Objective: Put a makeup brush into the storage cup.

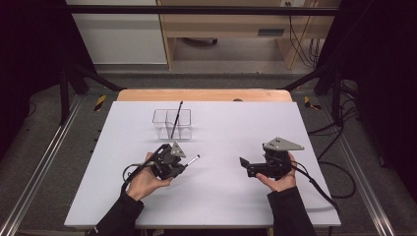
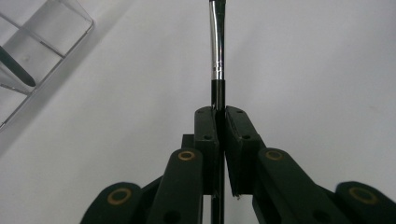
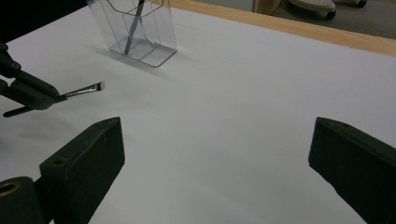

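Note:
A slim brush (image 1: 193, 160) with a black handle, silver ferrule and pale tip is clamped in my left gripper (image 1: 184, 164), which is shut on its handle. In the left gripper view the jaws (image 2: 222, 114) pinch the handle and the ferrule of the brush (image 2: 217, 51) points away. A clear organizer (image 1: 172, 123) stands behind it, holding a dark upright stick (image 1: 177, 118). My right gripper (image 1: 244, 166) rests open at the right, with nothing between its jaws (image 3: 217, 126). In that view the left gripper (image 3: 28, 91) holds the brush (image 3: 86, 89) just above the table, in front of the organizer (image 3: 144, 32).
A white sheet (image 1: 221, 196) covers the table, with a wooden edge (image 1: 206, 95) at the far side. Metal frame rails and cables run along both sides on the floor. The organizer (image 2: 46, 42) lies up and left of the left gripper's jaws.

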{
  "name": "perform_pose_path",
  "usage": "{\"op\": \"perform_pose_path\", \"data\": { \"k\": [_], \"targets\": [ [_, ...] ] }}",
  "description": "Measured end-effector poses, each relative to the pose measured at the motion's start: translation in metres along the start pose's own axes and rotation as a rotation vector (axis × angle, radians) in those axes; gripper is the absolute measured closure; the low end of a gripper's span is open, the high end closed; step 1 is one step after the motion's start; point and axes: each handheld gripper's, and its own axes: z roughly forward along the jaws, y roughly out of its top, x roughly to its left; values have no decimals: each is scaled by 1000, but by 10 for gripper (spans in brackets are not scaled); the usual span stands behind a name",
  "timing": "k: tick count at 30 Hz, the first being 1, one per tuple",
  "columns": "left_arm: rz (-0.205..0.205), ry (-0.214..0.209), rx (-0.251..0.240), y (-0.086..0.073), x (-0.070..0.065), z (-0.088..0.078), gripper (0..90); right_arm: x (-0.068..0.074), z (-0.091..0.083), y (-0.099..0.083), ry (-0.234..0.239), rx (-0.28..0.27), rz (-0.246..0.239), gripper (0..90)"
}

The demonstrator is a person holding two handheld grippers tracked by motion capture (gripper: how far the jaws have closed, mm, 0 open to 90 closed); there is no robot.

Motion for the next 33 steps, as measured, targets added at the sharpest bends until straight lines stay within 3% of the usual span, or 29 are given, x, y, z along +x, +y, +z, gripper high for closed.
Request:
{"op": "perform_pose_path", "data": {
  "k": [18,33],
  "targets": [
    [-108,66,-240,-4,4,-27,833,0,1,0,-1,3,-3,42],
    [-159,115,-367,-8,9,-43,833,1,1,-1,-2,4,-3,42]
  ]
}}
